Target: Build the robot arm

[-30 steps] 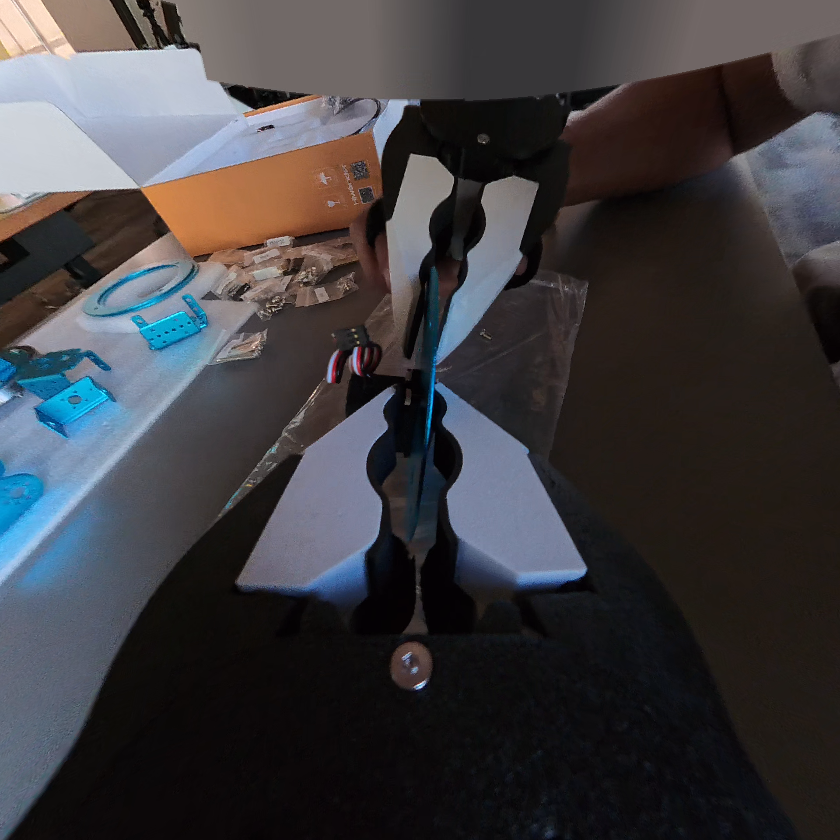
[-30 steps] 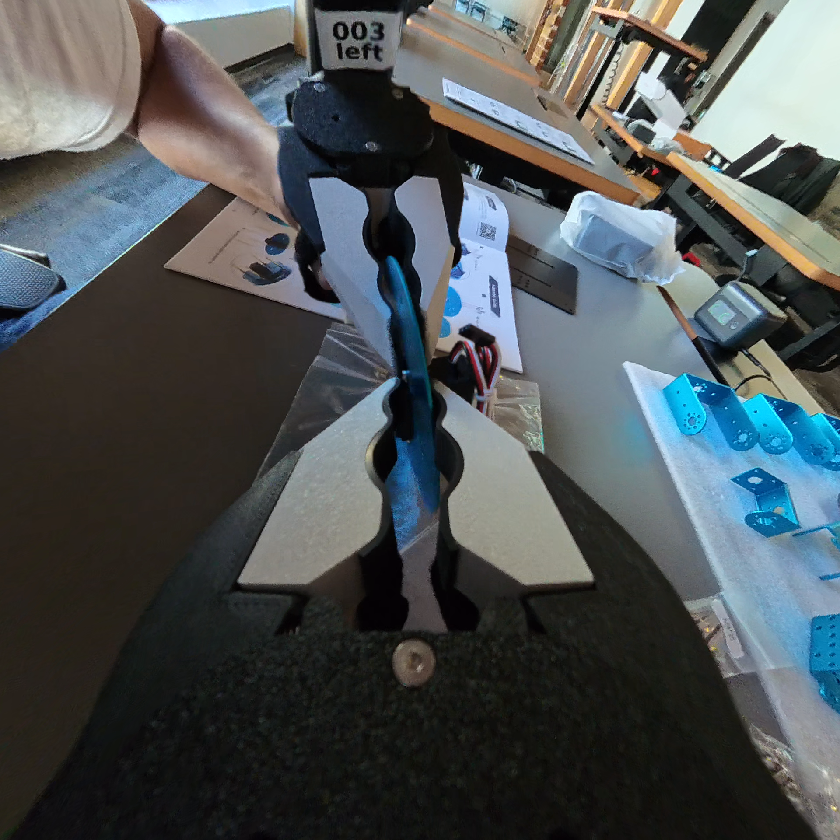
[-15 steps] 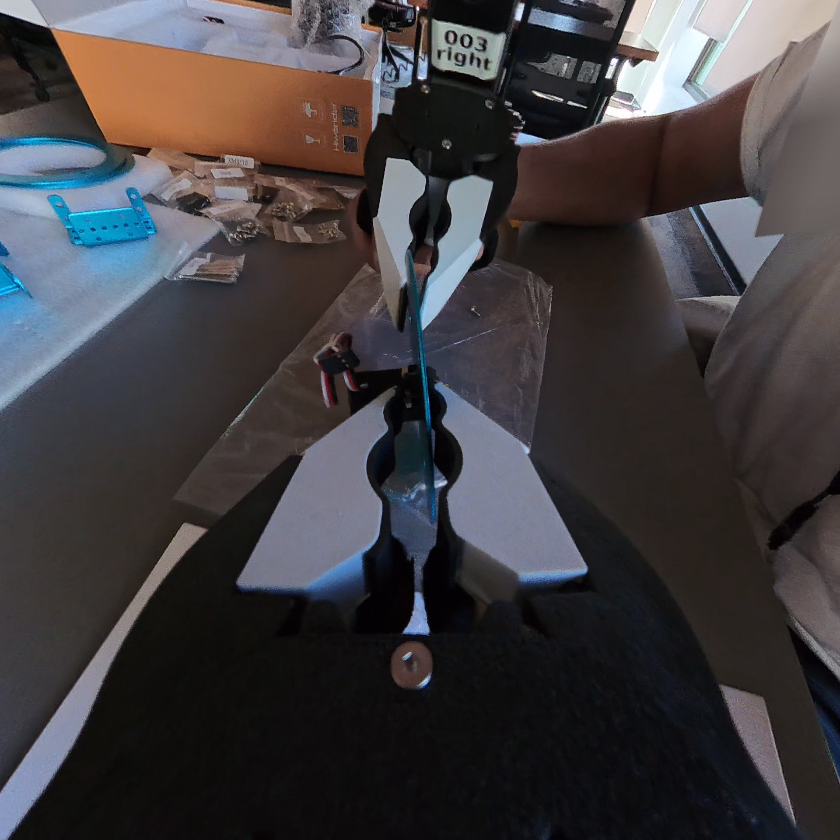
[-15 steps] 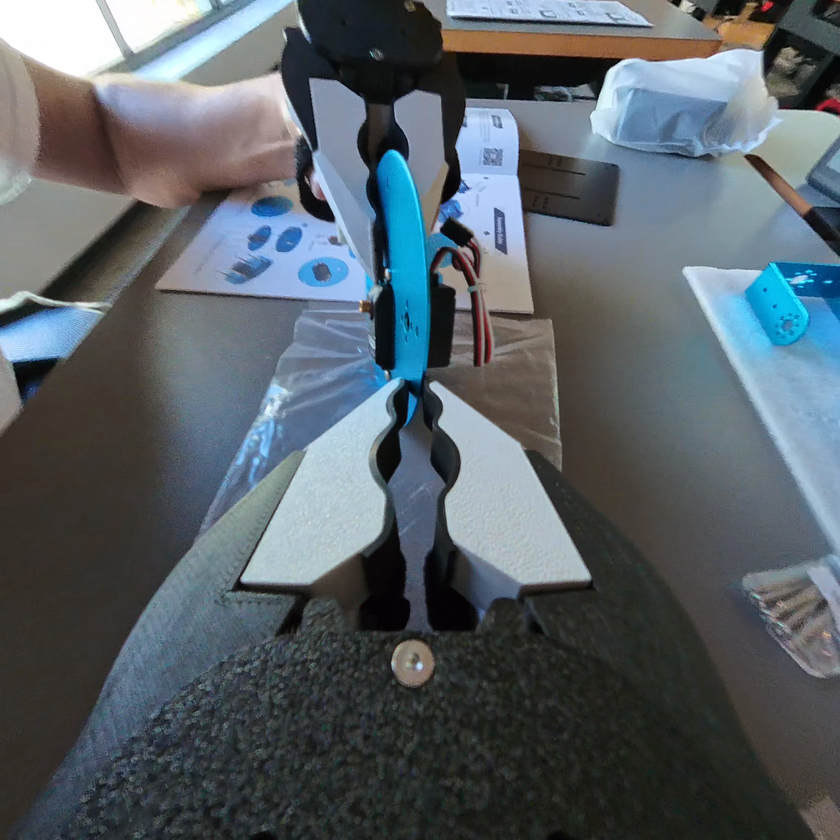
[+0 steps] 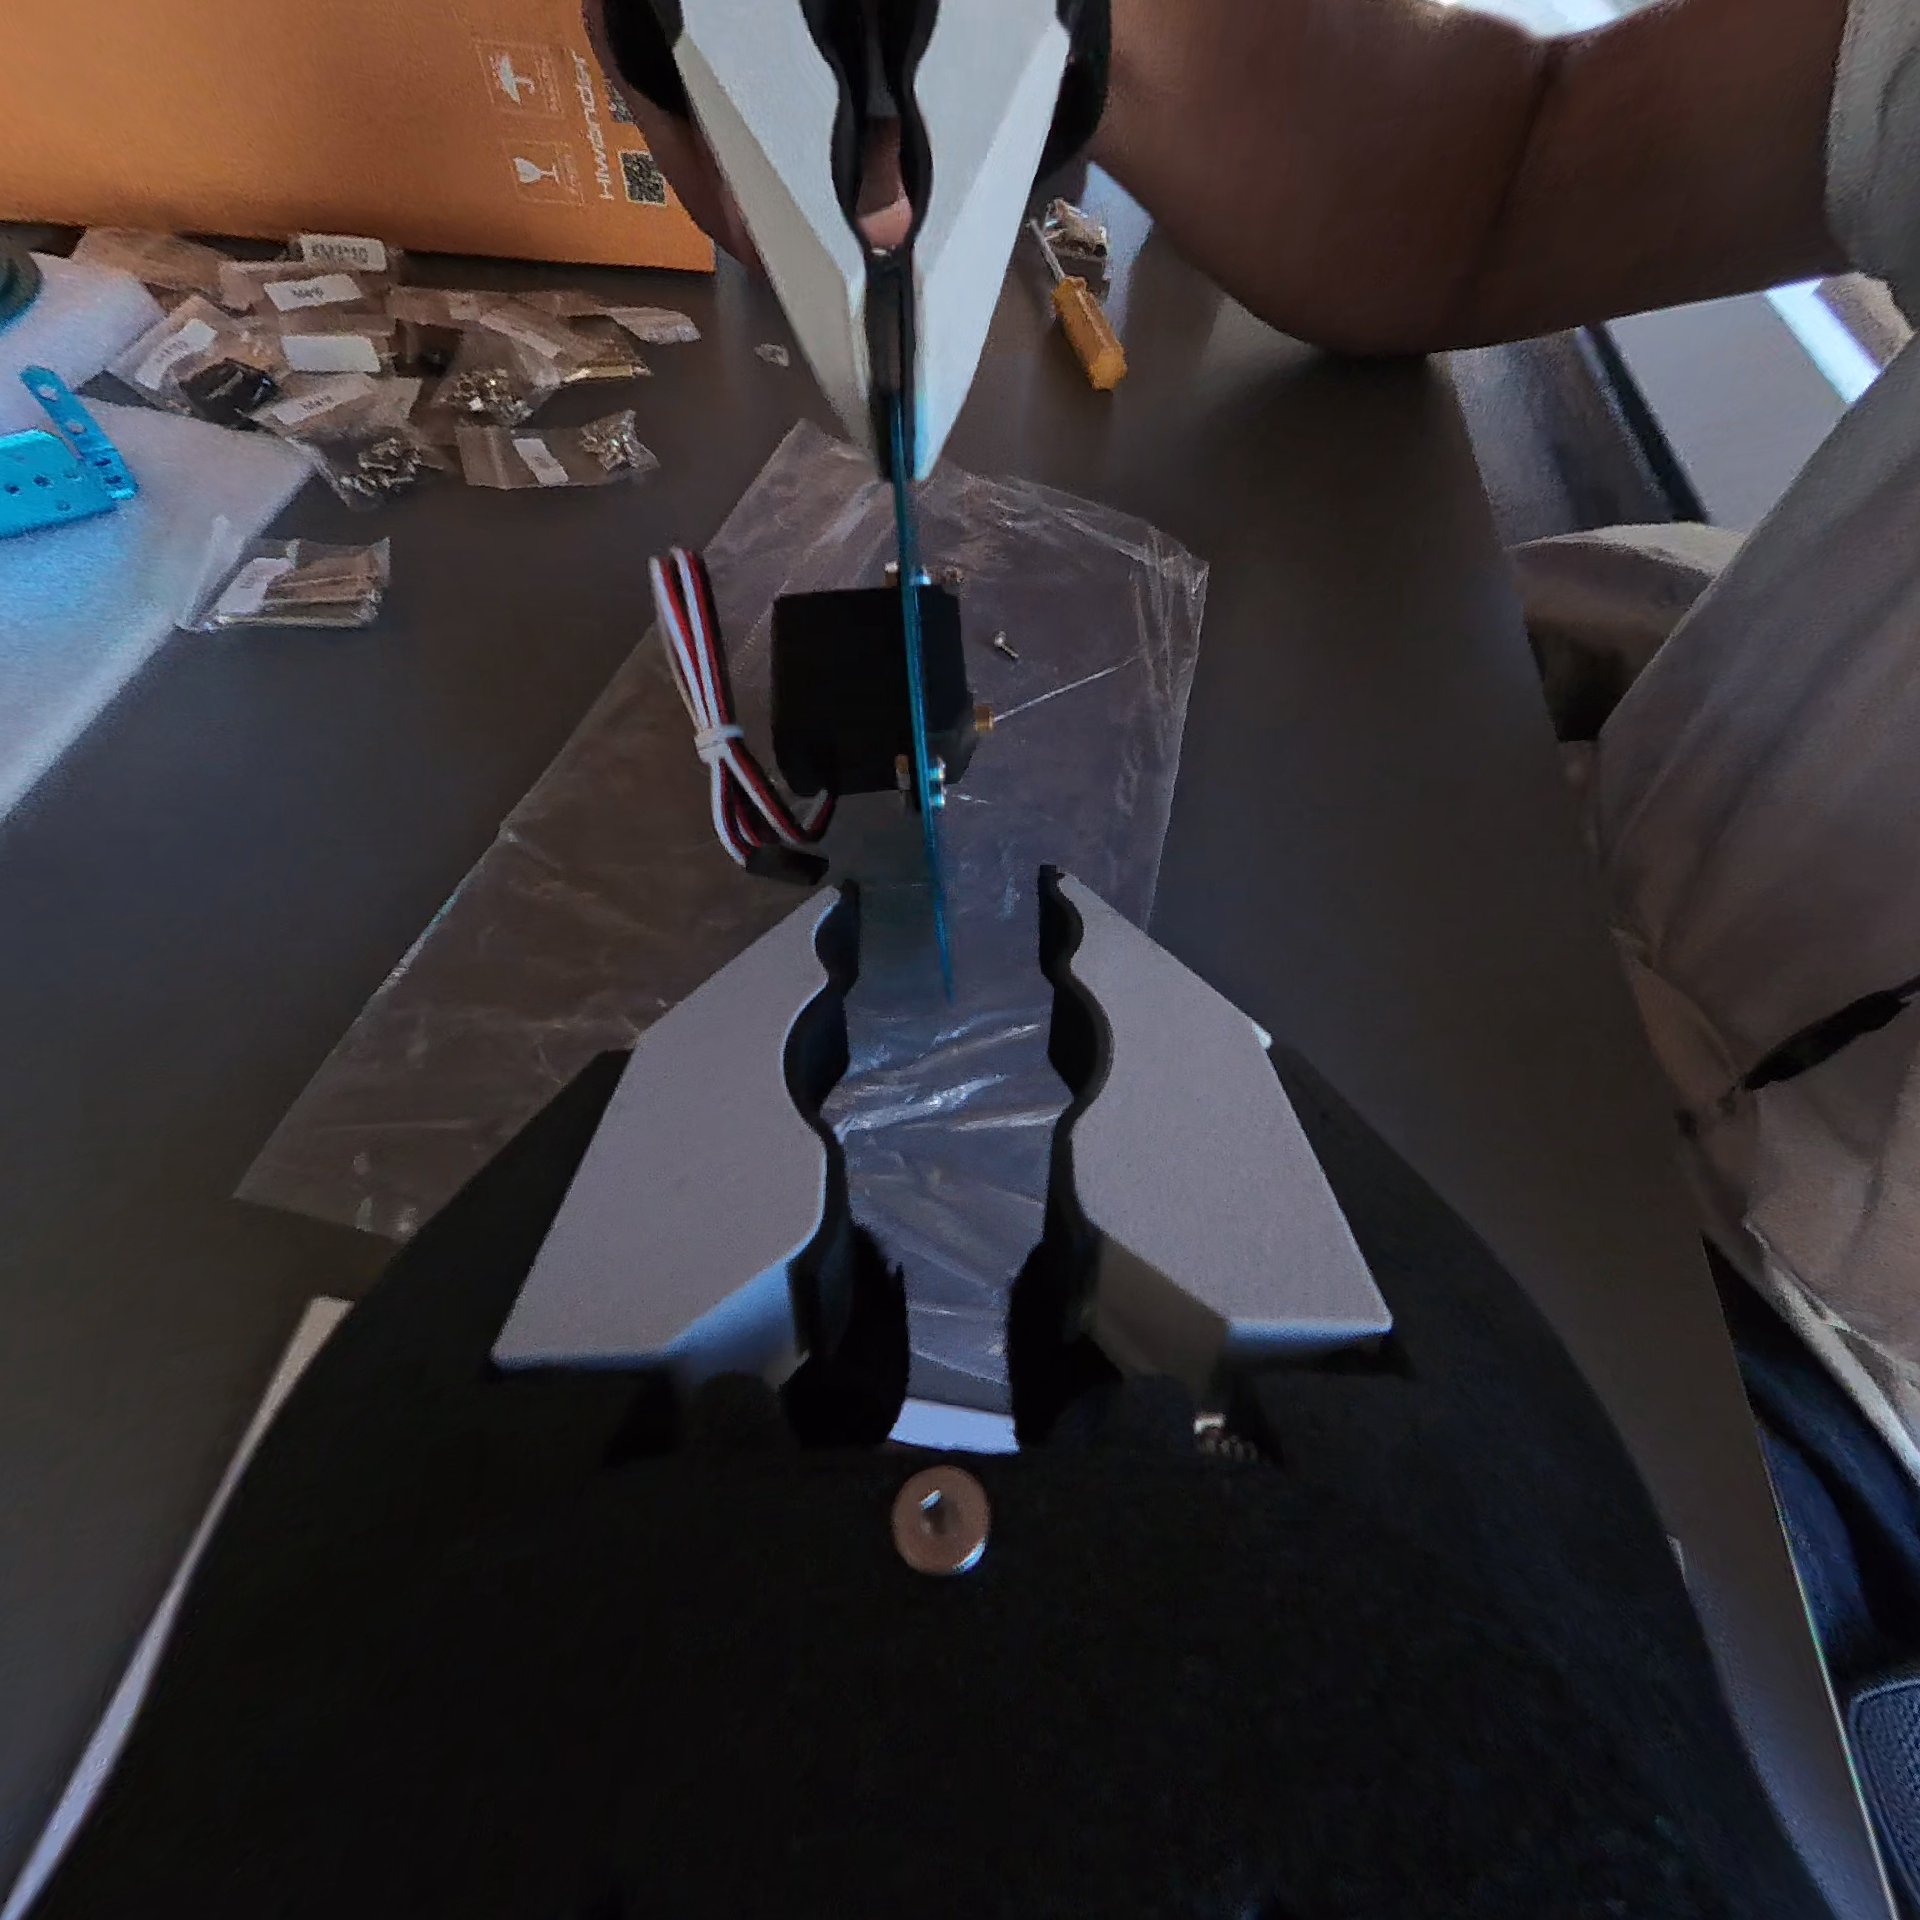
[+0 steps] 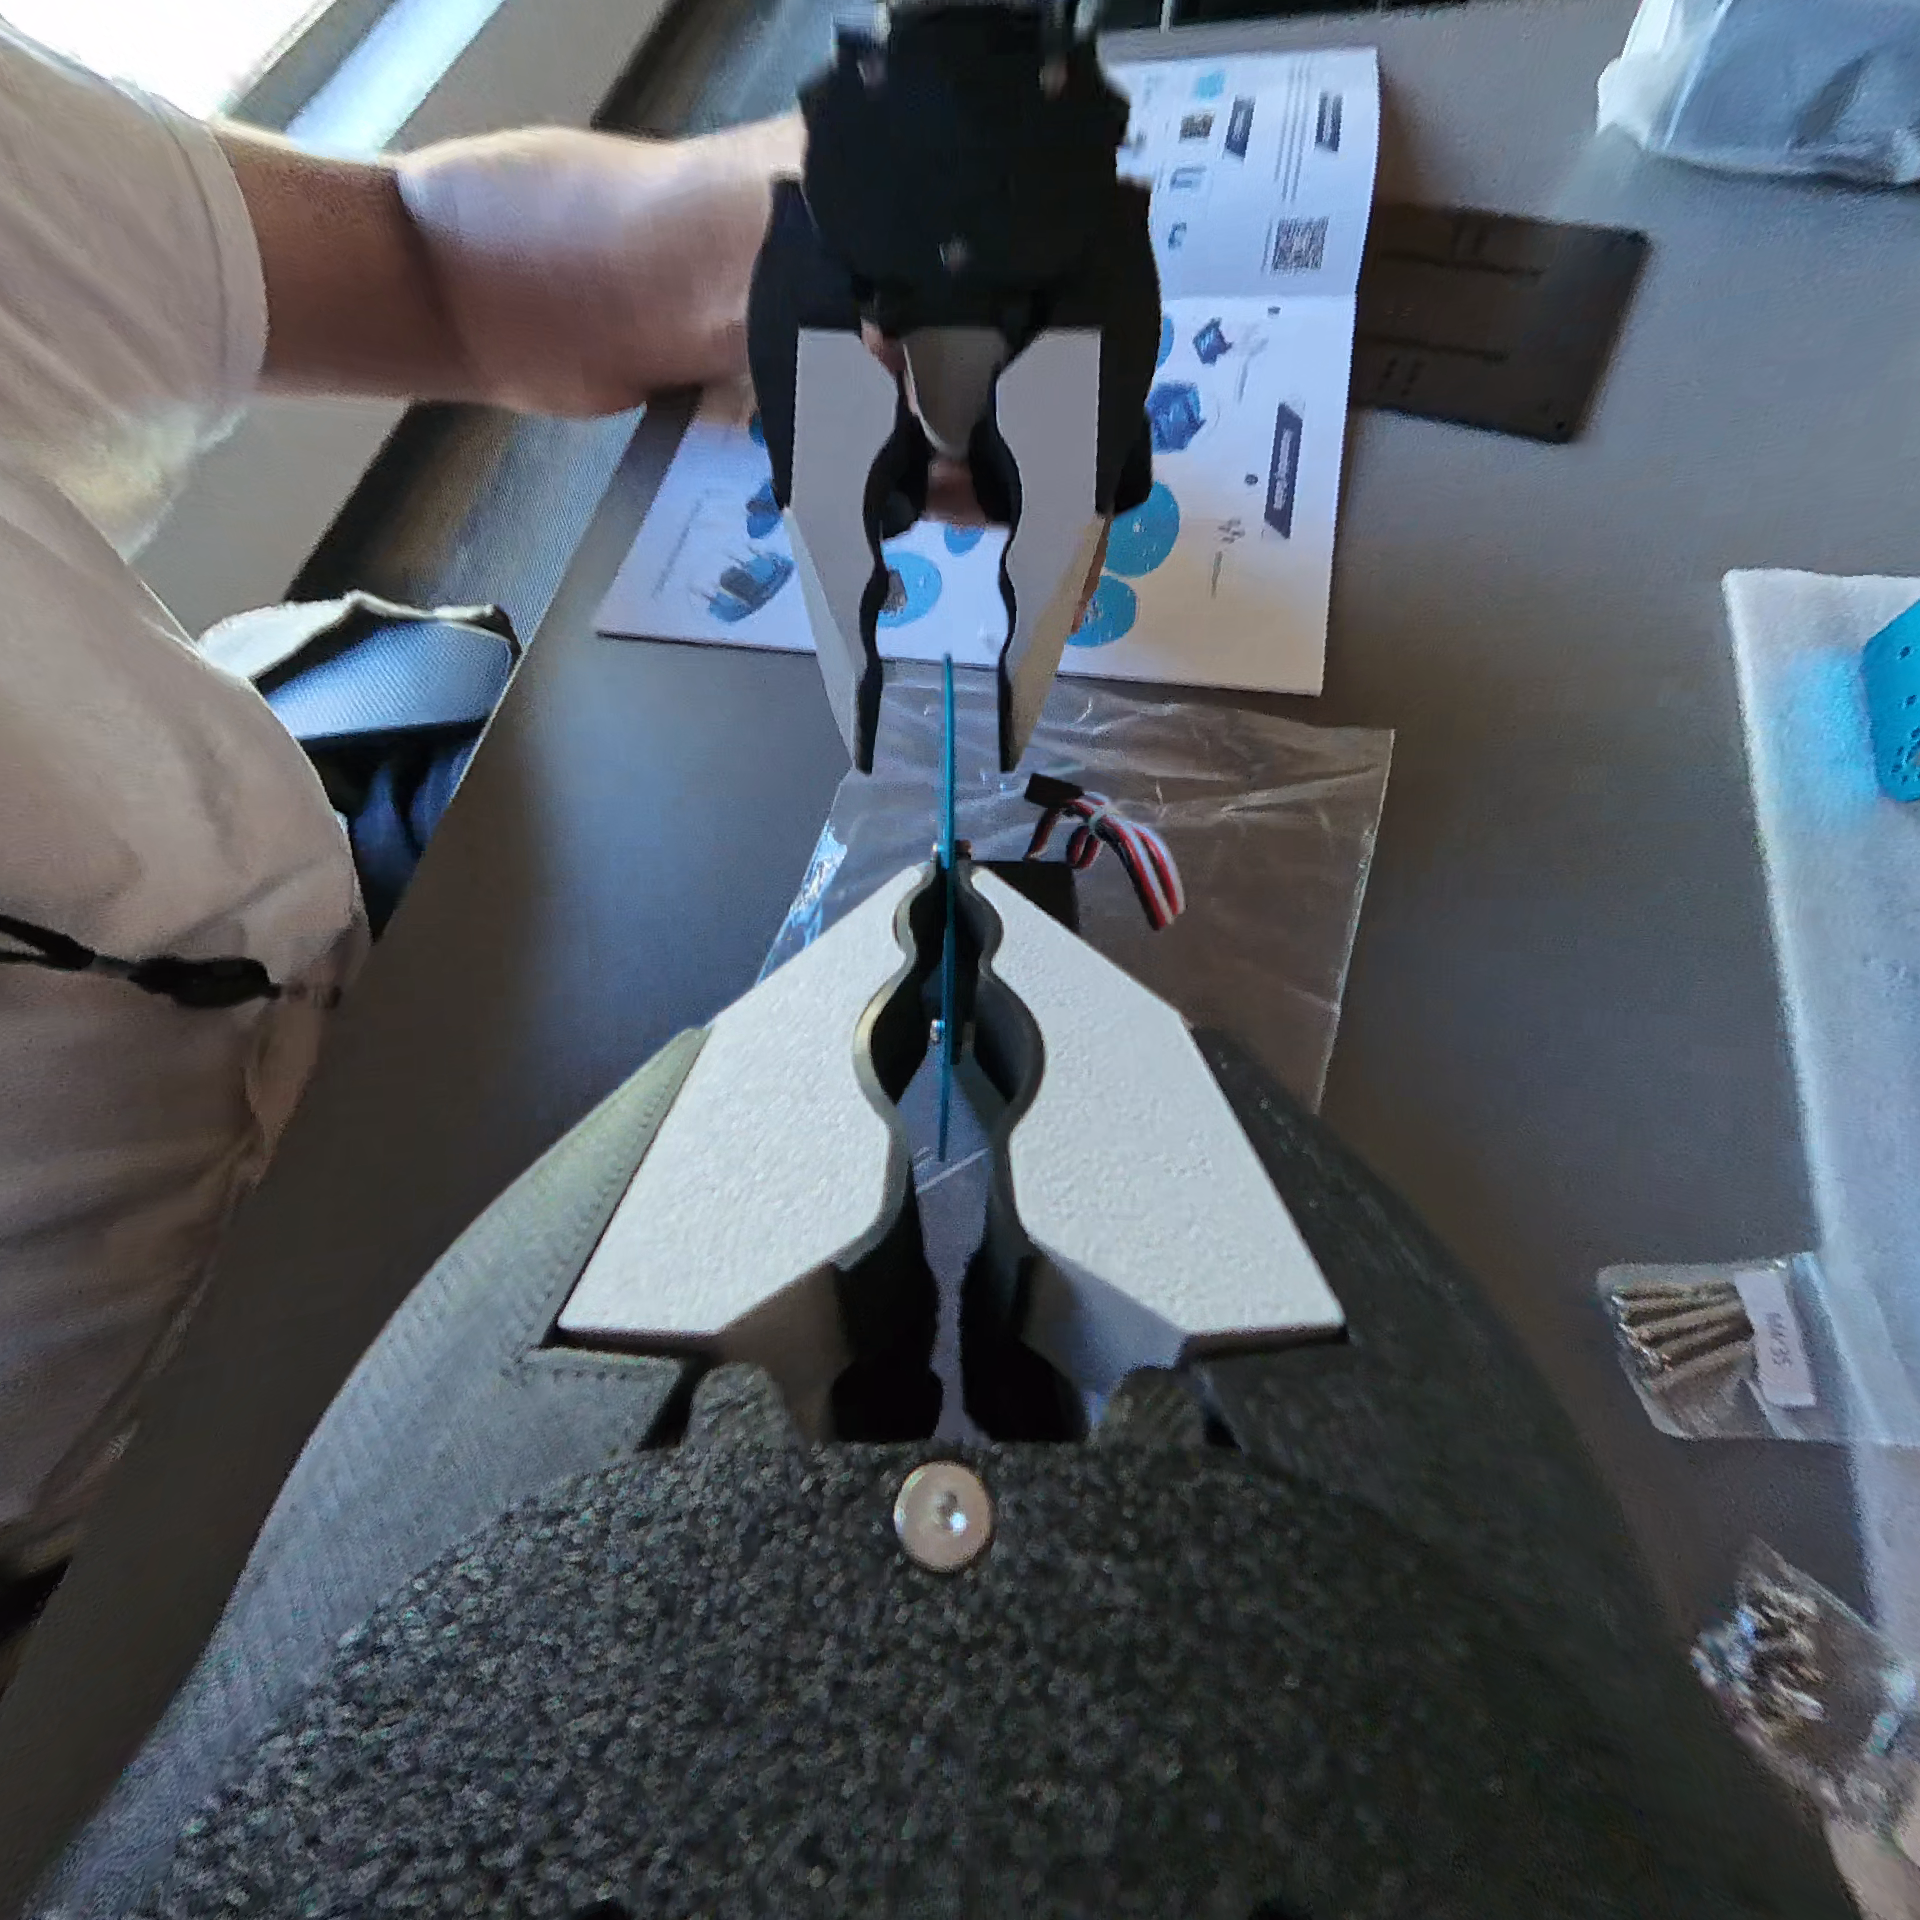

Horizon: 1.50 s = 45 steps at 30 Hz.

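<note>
A thin blue metal plate [image 5: 920,665] with a black servo [image 5: 852,707] and its red, white and black wires [image 5: 707,707] hangs edge-on above a clear plastic bag [image 5: 1081,644]. My right gripper [image 5: 899,457] is shut on the plate's far end. In the right wrist view the right gripper [image 6: 945,883] clamps the plate [image 6: 948,748], with the servo [image 6: 1039,883] just behind its right finger. My left gripper [image 5: 945,894] is open; the plate's near end lies between its fingers without touching them. The left gripper [image 6: 935,764] also shows open in the right wrist view.
An orange box [image 5: 312,114], several small bags of screws [image 5: 416,353], a yellow-handled screwdriver [image 5: 1086,327] and a blue bracket [image 5: 62,457] lie on the dark table. An open booklet [image 6: 1247,416], a black panel [image 6: 1486,312], white foam [image 6: 1818,831] and screw bags [image 6: 1704,1340] are nearby.
My left gripper has opened and let go of the blue plate, drawing back a little. My right gripper keeps its hold, and the plate now stands edge-on with the servo in plain view.
</note>
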Motion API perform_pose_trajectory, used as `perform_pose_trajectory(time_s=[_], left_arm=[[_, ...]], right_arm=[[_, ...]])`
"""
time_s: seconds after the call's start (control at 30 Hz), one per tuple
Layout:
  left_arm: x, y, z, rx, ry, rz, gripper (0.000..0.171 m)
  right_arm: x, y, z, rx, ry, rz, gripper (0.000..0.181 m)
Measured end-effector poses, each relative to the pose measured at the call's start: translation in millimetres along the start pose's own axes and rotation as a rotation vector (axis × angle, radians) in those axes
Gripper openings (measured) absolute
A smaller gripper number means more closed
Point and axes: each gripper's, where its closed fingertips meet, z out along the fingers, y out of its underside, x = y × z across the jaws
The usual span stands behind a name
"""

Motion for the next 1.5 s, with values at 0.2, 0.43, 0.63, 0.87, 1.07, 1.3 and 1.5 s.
perform_pose_trajectory(time_s=[0.2, 0.43, 0.63, 0.87, 1.07, 1.3, 1.5], left_arm=[[1, -38, -5, -0.026, -0.081, 0.076, 0.033], [8, -17, -13, -0.060, -0.108, 0.091, 0.002], [19, 7, -37, 0.028, -0.113, 0.043, 0.001], [17, 12, -40, 0.000, -0.152, 0.087, 0.001], [-14, -21, -15, -0.069, -0.447, 0.565, 0.001], [-29, -1, 32, -0.220, -0.650, 1.038, 0.001], [-24, 15, 41, -0.243, -0.631, 1.024, 0.001]], right_arm=[[-4, -11, 13, -0.203, -0.017, -0.041, 0.000], [-13, -36, 38, -0.144, -0.072, -0.069, 0.015], [-9, 12, 37, -0.015, -0.066, 0.007, 0.025], [-13, 4, 46, 0.066, 0.019, -0.131, 0.000], [-3, -2, -3, -0.098, 0.501, -0.641, 0.000], [0, 51, -7, -0.255, 0.774, -0.912, 0.000], [-3, 69, 4, -0.225, 0.751, -0.879, 0.000]])
